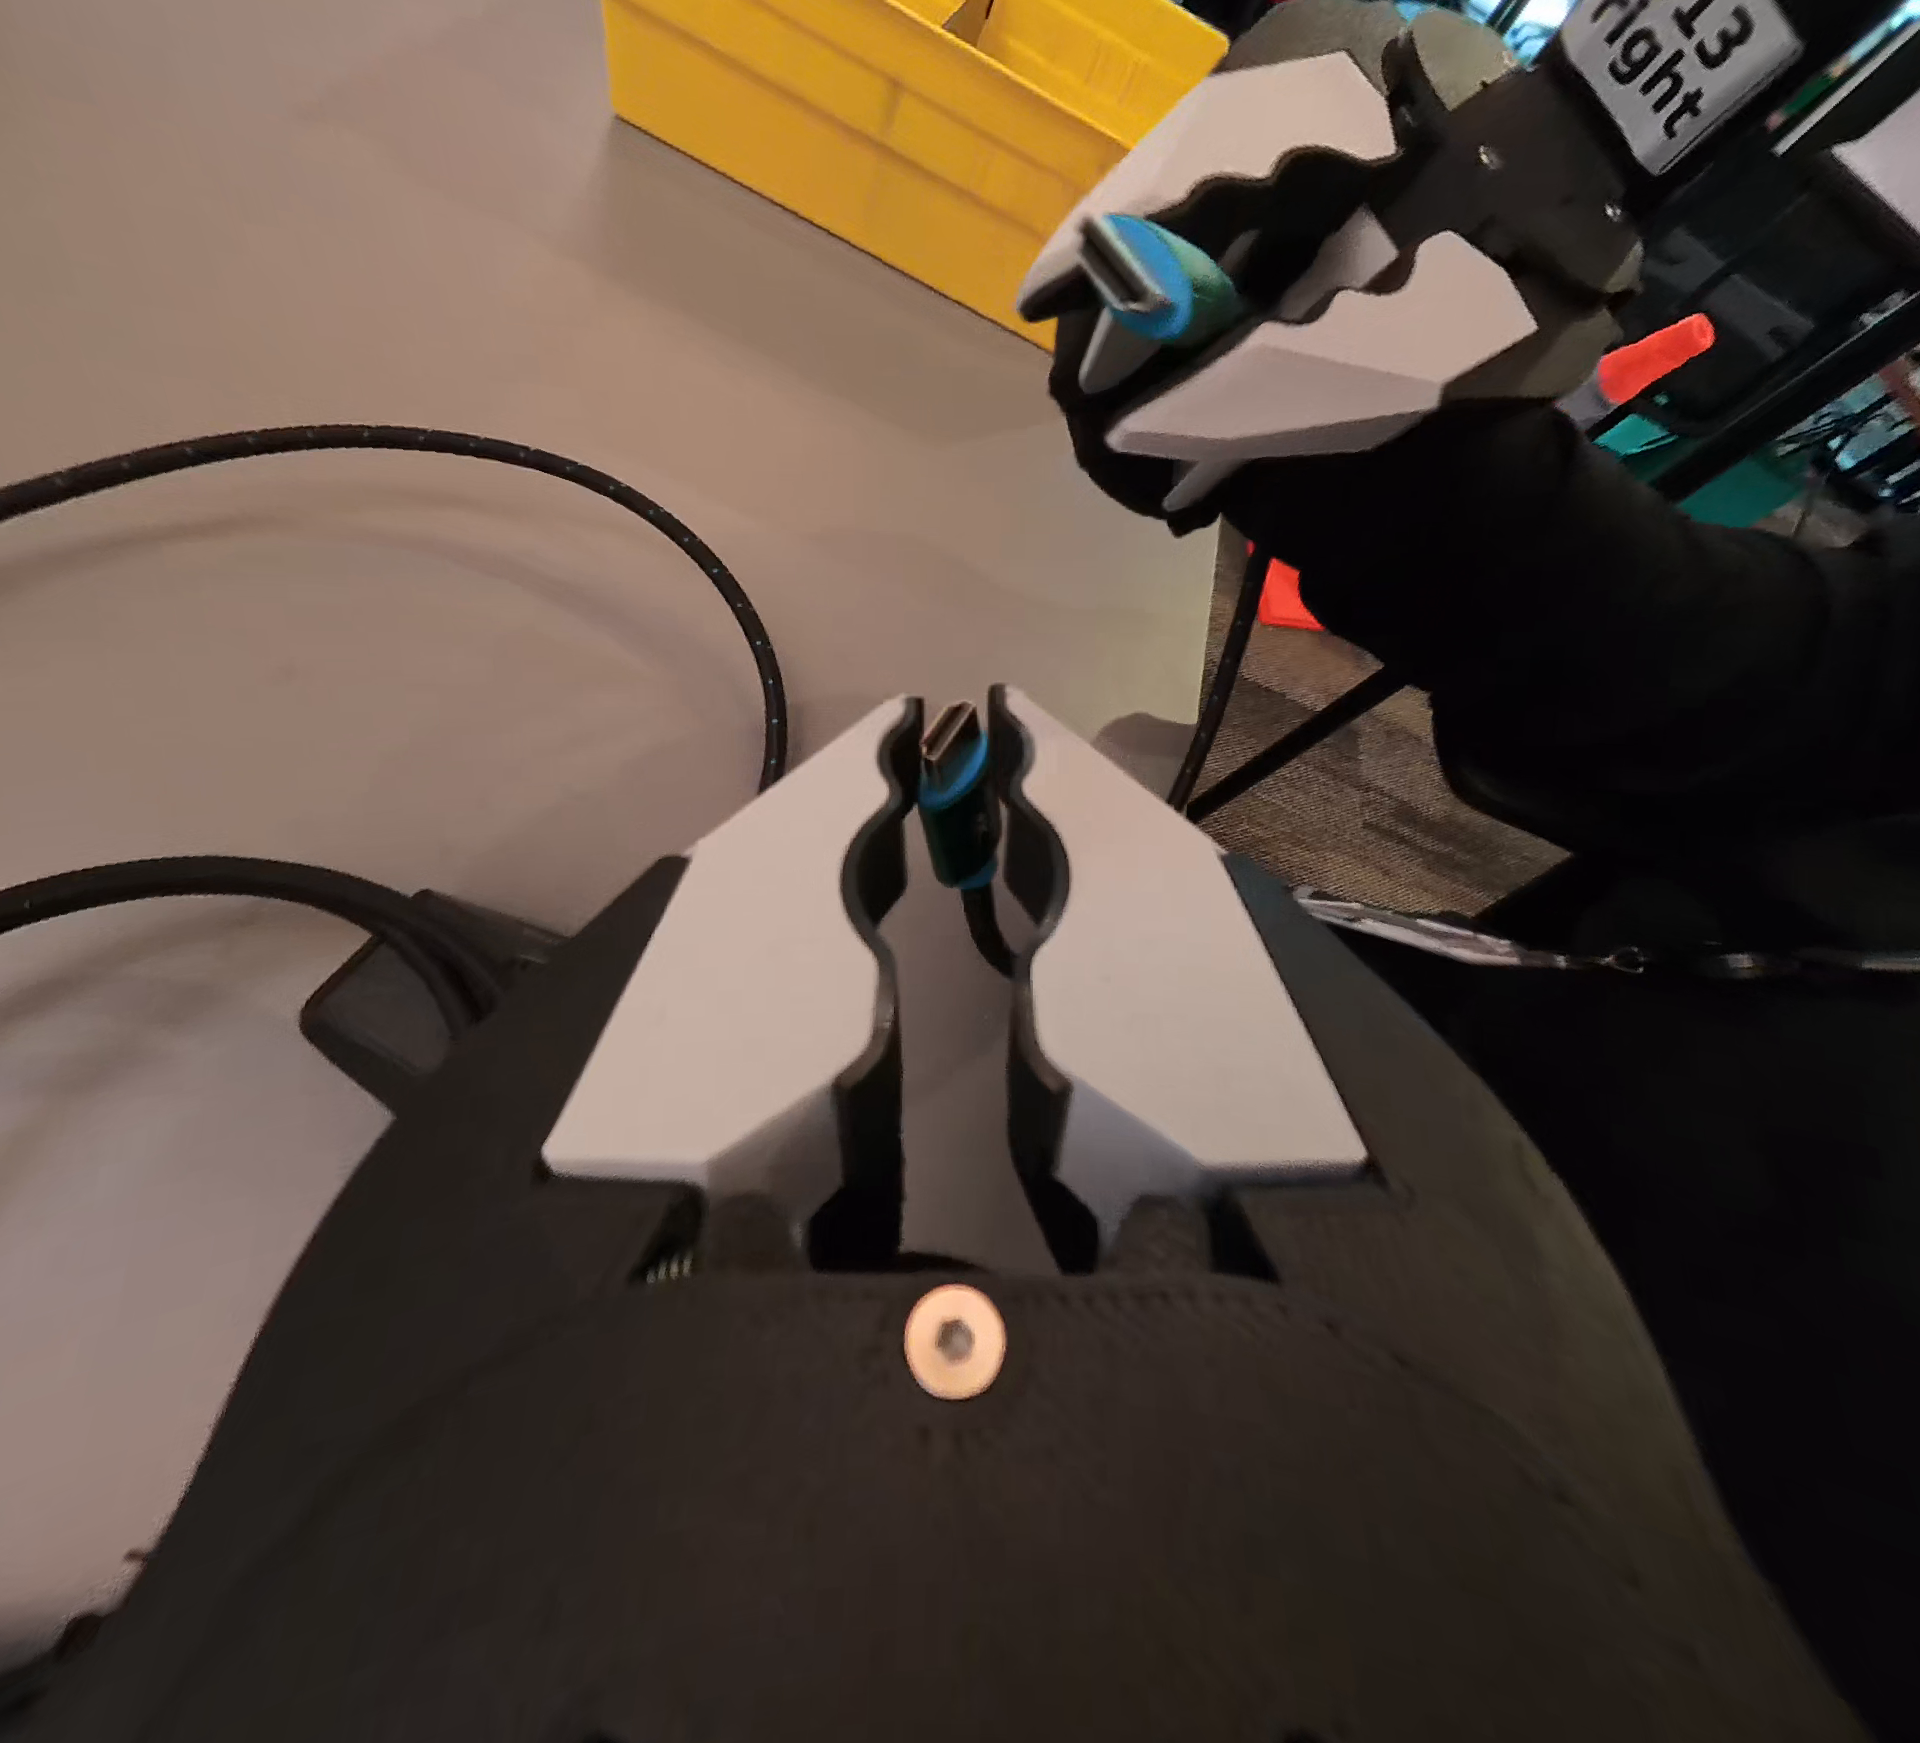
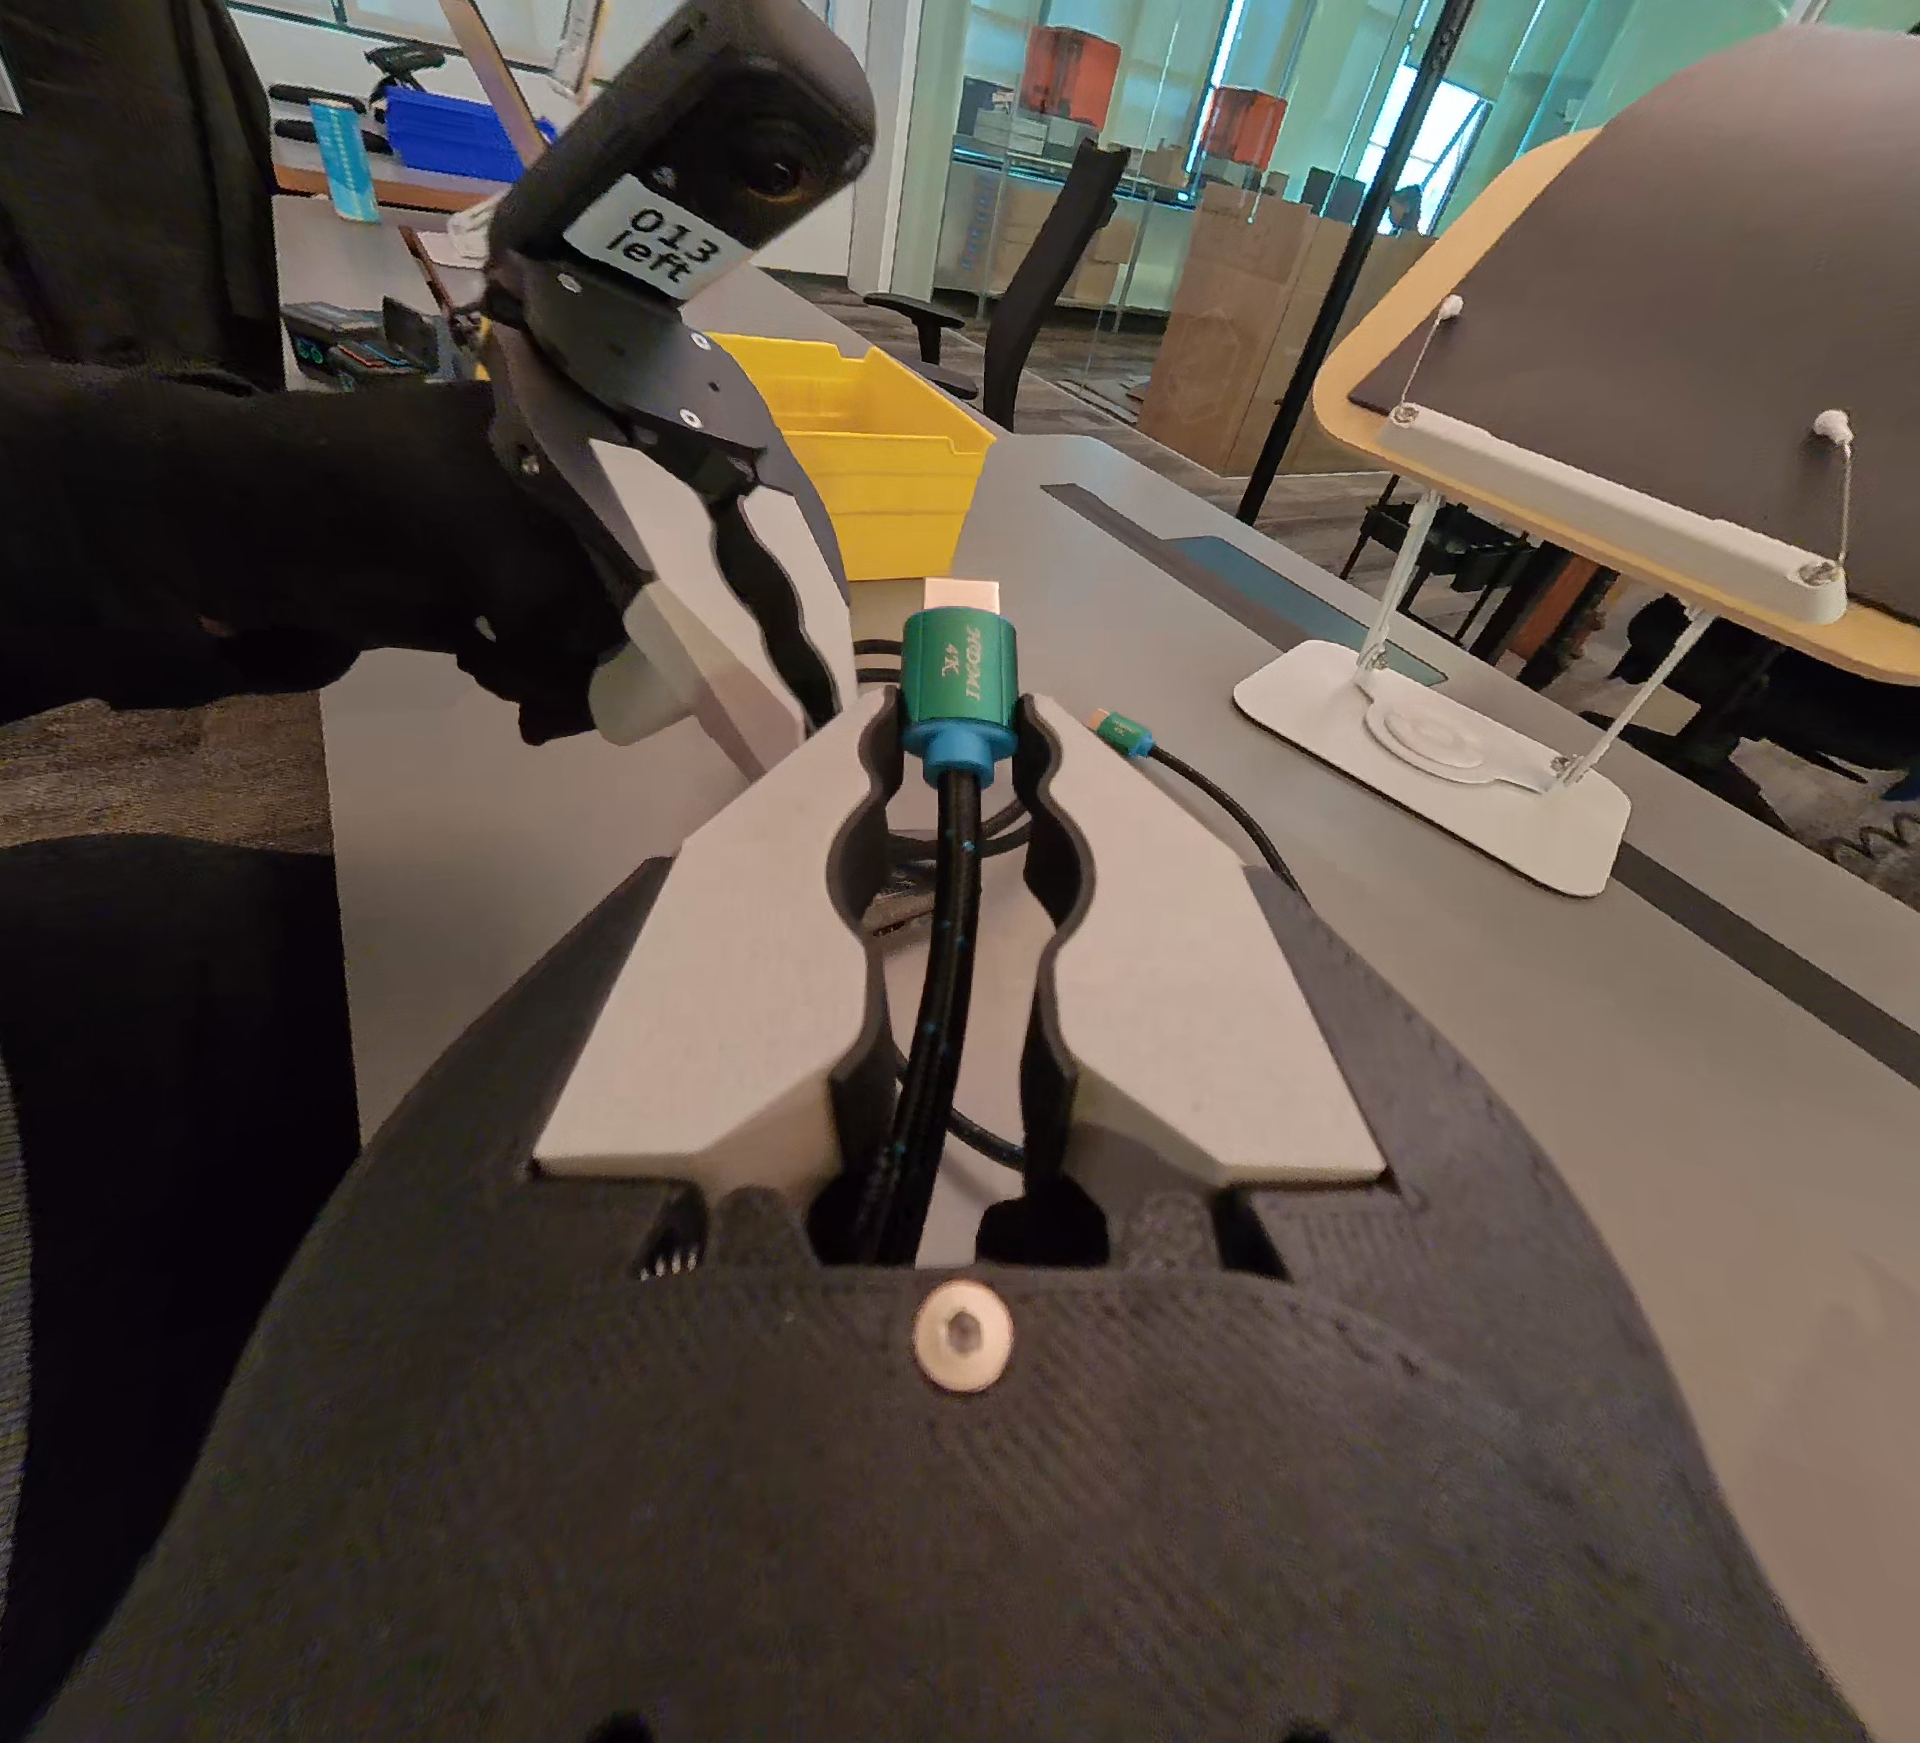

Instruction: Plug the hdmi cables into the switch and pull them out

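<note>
Both grippers are raised above the desk point(image 1: 312, 239), each apparently pinching an HDMI plug point(image 1: 956, 800) point(image 2: 958, 680) tip-forward in its jaws, ready for insertion.

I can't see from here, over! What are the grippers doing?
Left gripper shut on a plug. Right gripper shut on another plug. Both lifted off the table. Switch down left, unblocked.

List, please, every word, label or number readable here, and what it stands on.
I won't quote writing; these bear it.
White sticker on right gripper: dark print, legible.
White label on left gripper: likewise.
Green plug in right gripper: pale lettering.
Blue-green plug in left gripper: mark too small.
Loose plug on table: too small.
</note>
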A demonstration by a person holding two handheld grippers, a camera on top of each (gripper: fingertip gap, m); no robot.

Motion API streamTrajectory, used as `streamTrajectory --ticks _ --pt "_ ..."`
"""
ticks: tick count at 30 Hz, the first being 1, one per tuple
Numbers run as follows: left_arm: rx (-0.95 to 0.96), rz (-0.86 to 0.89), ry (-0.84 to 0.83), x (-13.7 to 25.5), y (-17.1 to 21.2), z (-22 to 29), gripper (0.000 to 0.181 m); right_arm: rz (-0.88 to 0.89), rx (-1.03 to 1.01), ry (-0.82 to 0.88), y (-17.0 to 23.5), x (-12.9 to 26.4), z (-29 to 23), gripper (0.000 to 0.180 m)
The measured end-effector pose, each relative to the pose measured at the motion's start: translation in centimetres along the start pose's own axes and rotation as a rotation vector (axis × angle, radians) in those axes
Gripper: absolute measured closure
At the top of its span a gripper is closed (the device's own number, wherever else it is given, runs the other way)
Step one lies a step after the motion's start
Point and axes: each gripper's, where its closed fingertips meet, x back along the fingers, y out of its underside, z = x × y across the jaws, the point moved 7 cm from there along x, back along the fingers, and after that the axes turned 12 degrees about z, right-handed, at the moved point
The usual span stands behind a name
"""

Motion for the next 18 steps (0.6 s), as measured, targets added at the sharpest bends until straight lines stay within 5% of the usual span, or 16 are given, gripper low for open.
streamTrajectory --ticks 18 --pt "0.08 -0.056 -0.017 -5.5 -3.7 -3.7 0.174 0.152 0.049 -0.364 -3.4 -0.4 -4.5 0.162"
